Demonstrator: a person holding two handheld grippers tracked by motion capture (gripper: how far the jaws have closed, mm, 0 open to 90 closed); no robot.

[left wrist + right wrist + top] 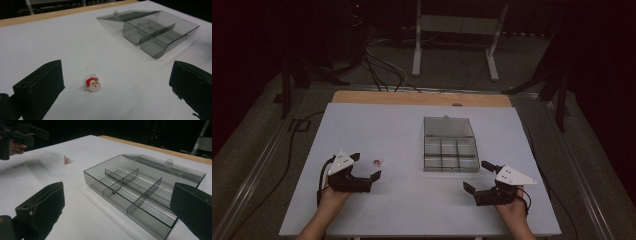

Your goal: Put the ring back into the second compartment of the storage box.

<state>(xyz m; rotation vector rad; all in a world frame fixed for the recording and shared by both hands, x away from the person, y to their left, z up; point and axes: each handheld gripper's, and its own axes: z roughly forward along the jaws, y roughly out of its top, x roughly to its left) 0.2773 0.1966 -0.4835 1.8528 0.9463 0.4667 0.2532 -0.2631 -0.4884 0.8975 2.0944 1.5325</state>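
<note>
White table (412, 210), wooden strip along its far edge. Clear compartment box (450, 151) sits at about 1 o'clock from the table's centre, lid (448, 127) folded back flat toward 12 o'clock; six compartments, all looking bare in the right gripper view (130, 187).

Small Santa charm (377, 162) lies on the table at 9 o'clock of the box, well apart from it. In the left gripper view the Santa charm (93, 84) faces up, red hat, between the two jaws but touching neither.

Left gripper (364, 166) at 7 o'clock of the table, jaws spread wide, just beside the charm. Right gripper (478, 176) at 5 o'clock, jaws spread wide, near the box's near right corner, holding nothing.
</note>
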